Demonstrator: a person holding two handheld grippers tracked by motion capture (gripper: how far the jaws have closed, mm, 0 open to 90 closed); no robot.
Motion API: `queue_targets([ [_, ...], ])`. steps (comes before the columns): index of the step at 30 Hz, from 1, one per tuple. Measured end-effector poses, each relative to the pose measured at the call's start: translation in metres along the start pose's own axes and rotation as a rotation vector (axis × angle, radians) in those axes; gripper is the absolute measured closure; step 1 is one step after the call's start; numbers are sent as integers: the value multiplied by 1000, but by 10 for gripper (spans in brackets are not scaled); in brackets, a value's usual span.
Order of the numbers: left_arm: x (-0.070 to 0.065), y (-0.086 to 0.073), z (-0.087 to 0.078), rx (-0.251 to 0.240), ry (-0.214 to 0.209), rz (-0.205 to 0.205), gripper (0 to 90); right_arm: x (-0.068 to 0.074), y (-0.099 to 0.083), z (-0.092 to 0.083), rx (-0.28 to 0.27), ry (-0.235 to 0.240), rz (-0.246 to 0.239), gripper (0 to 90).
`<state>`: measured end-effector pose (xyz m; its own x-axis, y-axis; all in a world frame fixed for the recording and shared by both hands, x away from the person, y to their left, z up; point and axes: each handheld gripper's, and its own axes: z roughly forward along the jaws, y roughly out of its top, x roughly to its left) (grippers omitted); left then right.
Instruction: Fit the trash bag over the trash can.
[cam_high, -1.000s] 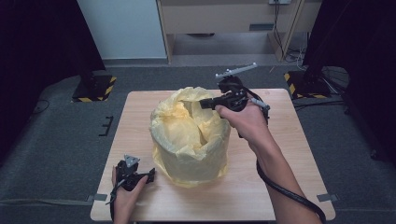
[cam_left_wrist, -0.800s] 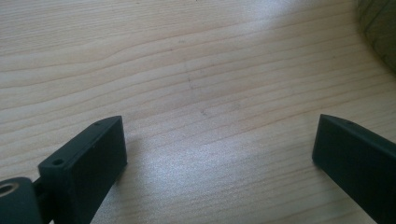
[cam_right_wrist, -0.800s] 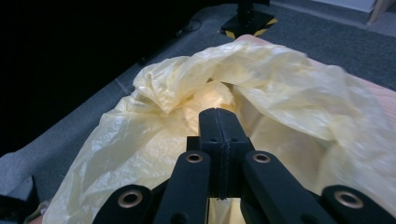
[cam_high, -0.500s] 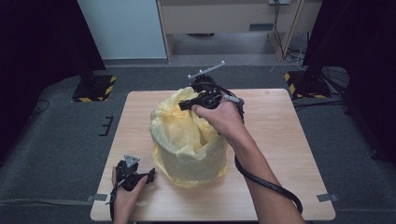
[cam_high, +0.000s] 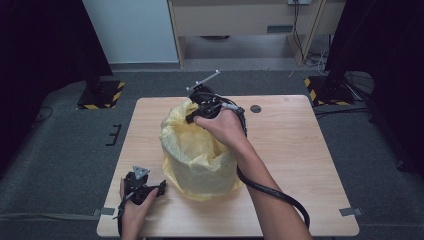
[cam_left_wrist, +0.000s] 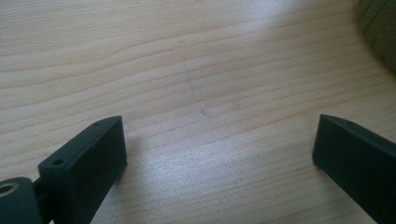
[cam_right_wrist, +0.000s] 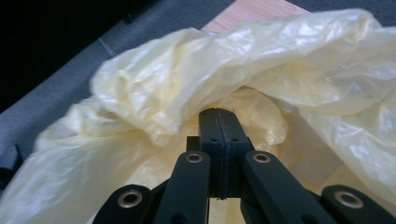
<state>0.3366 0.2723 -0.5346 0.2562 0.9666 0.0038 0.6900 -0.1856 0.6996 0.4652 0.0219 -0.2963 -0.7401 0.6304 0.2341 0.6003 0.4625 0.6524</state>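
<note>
A yellow plastic bag stands puffed up in the middle of the wooden table, draped over something round that it hides. My right gripper is at the bag's far top rim, its jaws pressed flat together. In the right gripper view the gripper's tips meet a fold of the bag, and creases run out from that spot. My left gripper rests near the table's front left corner, beside the bag's base. Its jaws stand wide apart over bare wood, with nothing between them.
A small dark round hole sits in the tabletop behind the bag. Two yellow-and-black striped stand bases rest on the grey carpet beyond the far corners. The right gripper's cable loops over the table's front right.
My right gripper has moved left and slightly down across the top of the bag, and the bag's upper fold has moved with it. The left gripper has stayed where it was.
</note>
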Motion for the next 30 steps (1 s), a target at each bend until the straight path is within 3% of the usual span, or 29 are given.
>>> queue_targets([
  [11,0,0,0,0,1,0,23,-1,-2,28,108,-12,37,900],
  [19,0,0,0,-1,1,0,23,0,-5,39,181,-27,14,900],
  [24,0,0,0,0,1,0,23,0,-7,40,189,-27,8,900],
  [30,0,0,0,-1,0,0,21,2,-5,35,157,-19,4,900],
])
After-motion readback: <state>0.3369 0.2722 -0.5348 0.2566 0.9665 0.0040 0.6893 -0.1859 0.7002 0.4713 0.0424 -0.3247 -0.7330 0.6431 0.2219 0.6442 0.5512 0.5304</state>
